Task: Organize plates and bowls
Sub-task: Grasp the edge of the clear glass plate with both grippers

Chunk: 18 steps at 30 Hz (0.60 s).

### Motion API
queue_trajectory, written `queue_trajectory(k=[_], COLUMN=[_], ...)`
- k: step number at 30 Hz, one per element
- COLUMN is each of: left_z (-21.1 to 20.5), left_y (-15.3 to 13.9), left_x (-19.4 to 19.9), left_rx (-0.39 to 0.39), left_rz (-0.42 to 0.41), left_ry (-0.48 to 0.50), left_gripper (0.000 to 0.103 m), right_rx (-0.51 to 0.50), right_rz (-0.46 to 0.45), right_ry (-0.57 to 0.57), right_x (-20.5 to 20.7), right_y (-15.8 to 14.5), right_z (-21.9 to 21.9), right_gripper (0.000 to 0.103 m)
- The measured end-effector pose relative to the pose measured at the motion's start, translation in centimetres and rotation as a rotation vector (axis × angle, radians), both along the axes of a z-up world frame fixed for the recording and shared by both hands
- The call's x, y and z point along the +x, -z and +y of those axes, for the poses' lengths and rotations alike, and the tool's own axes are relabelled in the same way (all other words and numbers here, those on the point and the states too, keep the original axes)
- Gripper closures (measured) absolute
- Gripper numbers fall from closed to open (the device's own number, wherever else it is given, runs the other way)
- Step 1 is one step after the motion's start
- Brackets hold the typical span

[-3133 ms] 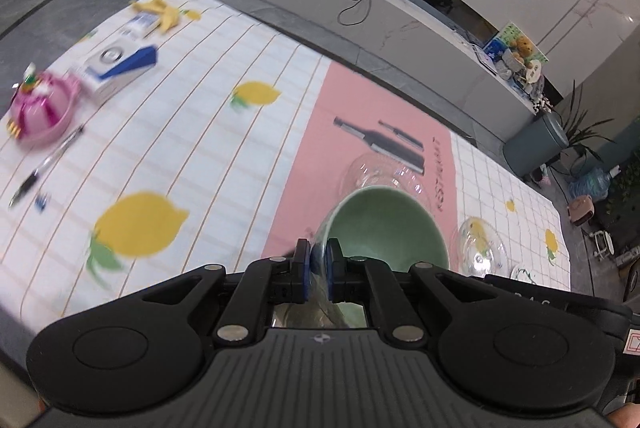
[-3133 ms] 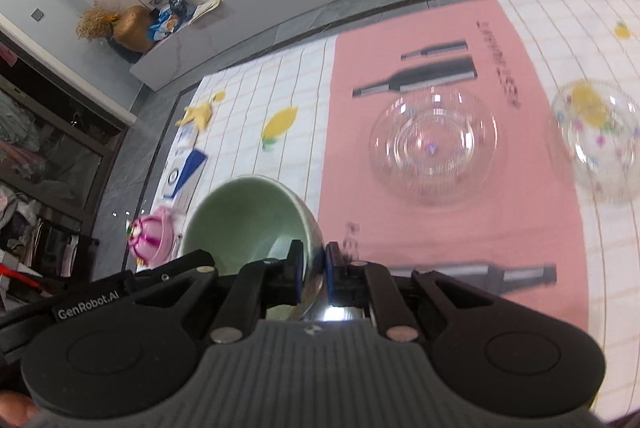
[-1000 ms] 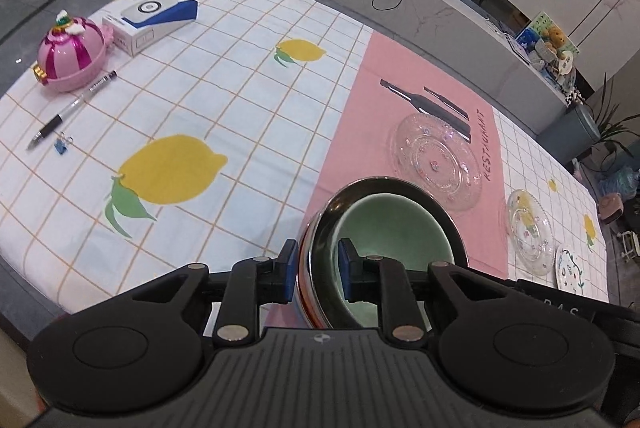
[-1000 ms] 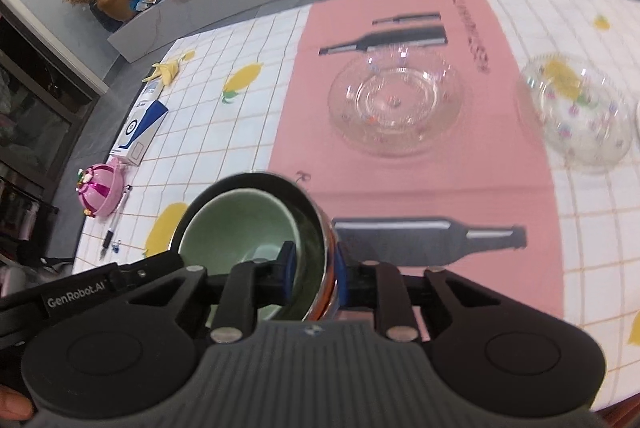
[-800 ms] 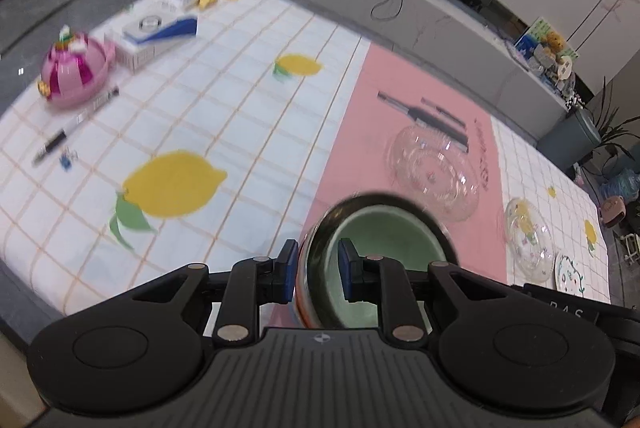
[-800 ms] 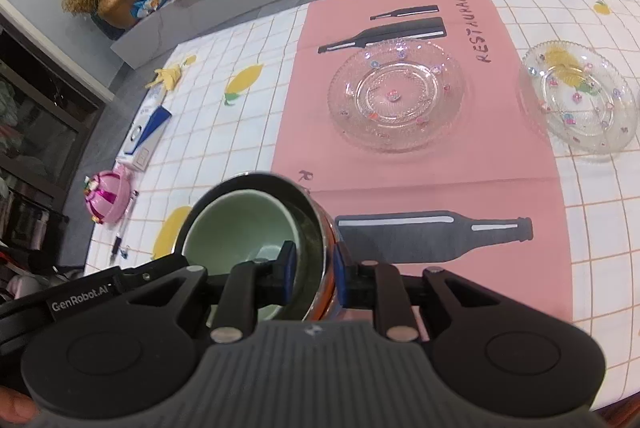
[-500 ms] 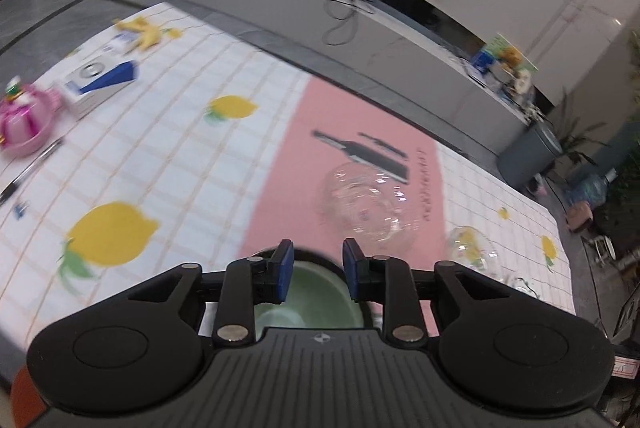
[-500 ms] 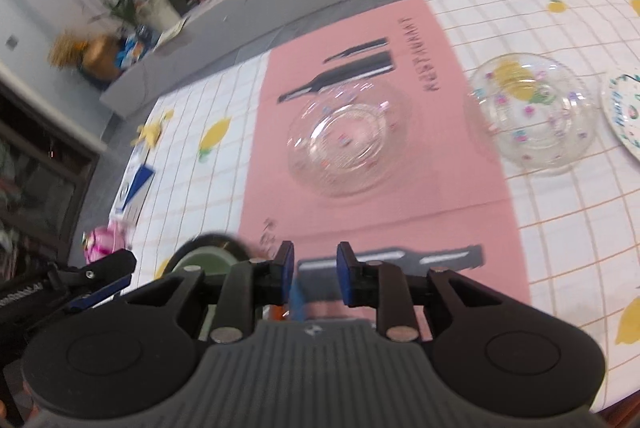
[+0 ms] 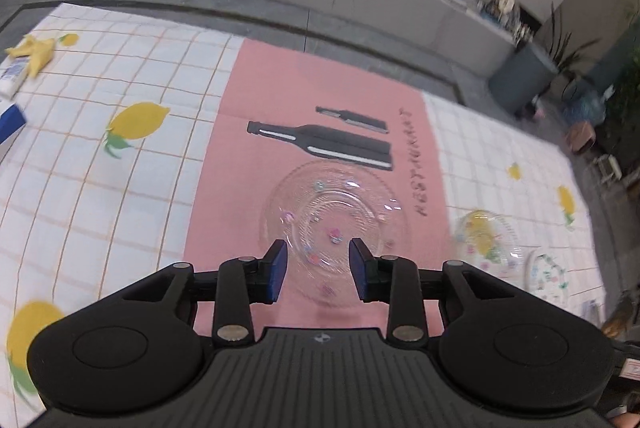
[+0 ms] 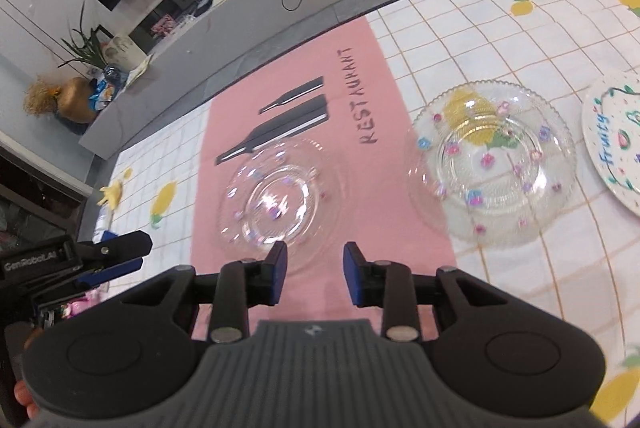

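While both claws hang over the pink mat (image 9: 320, 83), neither one has anything in it; the left claw (image 9: 318, 270) has its blue pads (image 9: 277, 270) apart and its jaws are opening, nothing pressed between them, the near rim of a clear glass plate (image 9: 334, 220) showing through the gap below; that plate lies flat on the mat, just this side of the printed bottles (image 9: 320, 143); over to the right claw (image 10: 314, 274), jaws opening too, pads (image 10: 277, 272) spread with only bare mat between them; in its view the same glass plate (image 10: 280, 201) sits just ahead and to the left of the tips, not touched; a second glass plate (image 10: 492, 163), dotted with little flowers, lies off the mat on the chequered lemon cloth (image 10: 480, 27), well apart from the first; just beside it at the right edge is a white plate (image 10: 612, 143) lettered "fruity", partly cut off by the frame; the left wrist view picks up both of those at its right, the flowered plate (image 9: 486, 240) and the white one (image 9: 550, 276) close together, blurred; the left claw's body (image 10: 72, 260) pokes into the right view at the left edge; a banana peel (image 9: 34, 51) lies at the far left corner of the surface.
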<state>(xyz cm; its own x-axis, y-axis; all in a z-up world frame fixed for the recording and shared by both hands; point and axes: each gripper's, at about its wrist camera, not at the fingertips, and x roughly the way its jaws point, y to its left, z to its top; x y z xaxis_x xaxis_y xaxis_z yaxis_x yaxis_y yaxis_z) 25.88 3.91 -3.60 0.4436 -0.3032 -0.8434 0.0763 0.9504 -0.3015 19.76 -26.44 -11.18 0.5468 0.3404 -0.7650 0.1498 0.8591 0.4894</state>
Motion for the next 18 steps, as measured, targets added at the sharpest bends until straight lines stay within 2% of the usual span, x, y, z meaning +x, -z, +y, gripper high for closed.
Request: queue_trajectory(k=[5,8,11,18], left_z=[0.6,0.8,1.1,1.1], left_y=[3.1,4.4,5.6,7.4], left_x=[3.5,4.7,5.7,6.8], left_rx=[-0.017,0.008,0.0,-0.007], left_rz=[0.089,0.112,0.133,0.17], left_ry=[-0.007,-0.015,-0.02,-0.02], left_gripper=[0.065,0.065,0.066,0.08], right_rx=[-0.001,0.0,-0.001,0.024], right_rz=[0.038,0.057,0.071,0.096], right_ry=[-0.005,-0.012,-0.017,-0.006], right_x=[2.8,4.2,5.2,6.6], right_y=[2.2,3.4,4.3,5.7], right_z=[-0.2,0.1,0.4,0.4], right_gripper=[0.072,0.072,0.072,0.073])
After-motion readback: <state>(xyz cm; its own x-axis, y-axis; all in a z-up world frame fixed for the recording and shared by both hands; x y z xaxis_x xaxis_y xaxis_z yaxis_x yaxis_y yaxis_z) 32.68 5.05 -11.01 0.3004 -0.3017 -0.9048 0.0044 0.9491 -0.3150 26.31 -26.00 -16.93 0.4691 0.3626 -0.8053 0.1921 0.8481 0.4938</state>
